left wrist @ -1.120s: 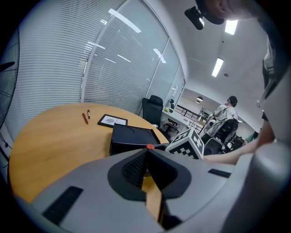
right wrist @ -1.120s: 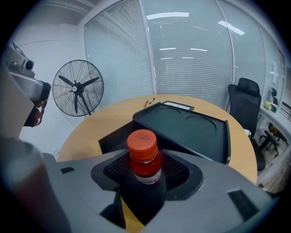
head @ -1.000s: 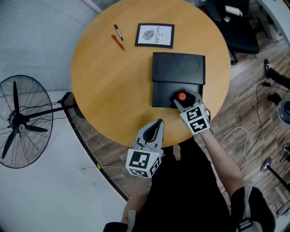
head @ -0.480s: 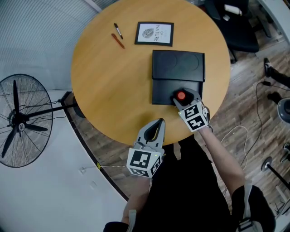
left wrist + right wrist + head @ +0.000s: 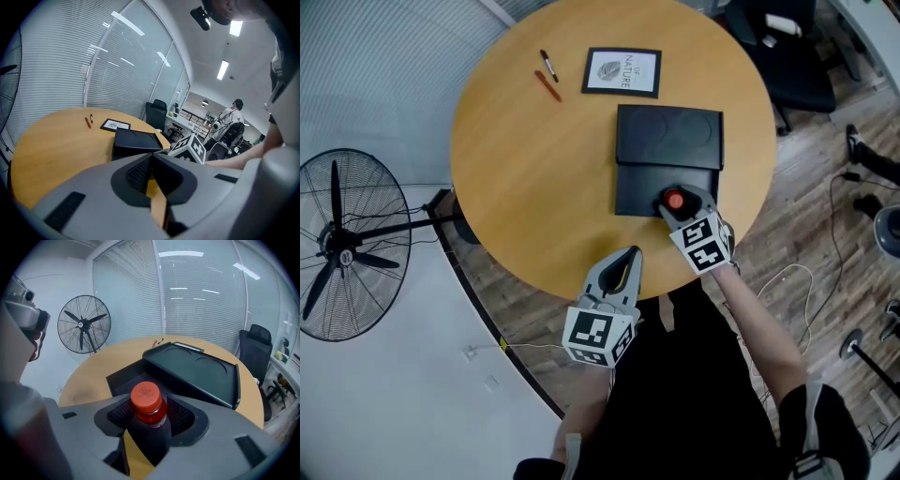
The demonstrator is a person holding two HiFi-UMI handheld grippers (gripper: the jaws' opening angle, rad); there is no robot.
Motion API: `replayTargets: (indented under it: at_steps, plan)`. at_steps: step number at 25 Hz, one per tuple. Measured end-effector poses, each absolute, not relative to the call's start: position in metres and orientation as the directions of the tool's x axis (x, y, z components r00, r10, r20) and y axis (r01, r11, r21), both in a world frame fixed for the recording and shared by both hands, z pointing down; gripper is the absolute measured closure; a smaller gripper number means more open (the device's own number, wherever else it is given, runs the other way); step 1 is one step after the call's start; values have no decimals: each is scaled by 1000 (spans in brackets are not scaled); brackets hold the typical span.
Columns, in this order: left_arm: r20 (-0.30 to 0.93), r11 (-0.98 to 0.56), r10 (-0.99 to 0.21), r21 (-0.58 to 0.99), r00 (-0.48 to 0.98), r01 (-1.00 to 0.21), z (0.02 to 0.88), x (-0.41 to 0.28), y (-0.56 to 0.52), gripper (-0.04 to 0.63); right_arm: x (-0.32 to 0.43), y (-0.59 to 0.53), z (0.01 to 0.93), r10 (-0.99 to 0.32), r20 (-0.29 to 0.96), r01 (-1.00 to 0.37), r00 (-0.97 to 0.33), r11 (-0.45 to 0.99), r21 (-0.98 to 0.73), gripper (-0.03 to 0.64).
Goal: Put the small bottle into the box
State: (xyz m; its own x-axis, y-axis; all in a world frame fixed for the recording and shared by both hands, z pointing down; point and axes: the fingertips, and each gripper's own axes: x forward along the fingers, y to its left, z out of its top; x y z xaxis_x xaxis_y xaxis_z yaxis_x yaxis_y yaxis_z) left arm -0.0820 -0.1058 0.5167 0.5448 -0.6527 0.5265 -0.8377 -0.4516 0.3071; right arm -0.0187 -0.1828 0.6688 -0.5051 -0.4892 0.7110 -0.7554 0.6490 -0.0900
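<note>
The left tool (image 5: 627,255) hangs idle over the surface's (image 5: 534,187) near edge, jaws pressed together on nothing, probably kept clear of the work. Rightward, the right tool (image 5: 678,204) pinches the small bottle (image 5: 148,401) upright, cap up, over the open box's (image 5: 636,192) near right corner, seemingly ready for lowering in.

Left gripper (image 5: 625,255) and right gripper (image 5: 675,200) share one build: a smooth light-grey shell tapering forward into two jaws, each lined inside with a black ribbed pad (image 5: 136,173). Just behind the jaws the shell has a dark recessed slot (image 5: 65,211) on either side, and further back sits a white cube (image 5: 598,336) printed with black square markers. Behind the cubes the person's clothes (image 5: 694,394) are black, with a pale band (image 5: 811,441) at each upper arm
</note>
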Motion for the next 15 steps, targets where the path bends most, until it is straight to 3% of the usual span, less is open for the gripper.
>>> replayTargets:
  at_steps: [15]
  plan:
    - [505, -473, -673, 267, 540, -839, 491, -69, -104, 600, -17, -181, 627, -518, 631, -732, -578, 670, -120, 387]
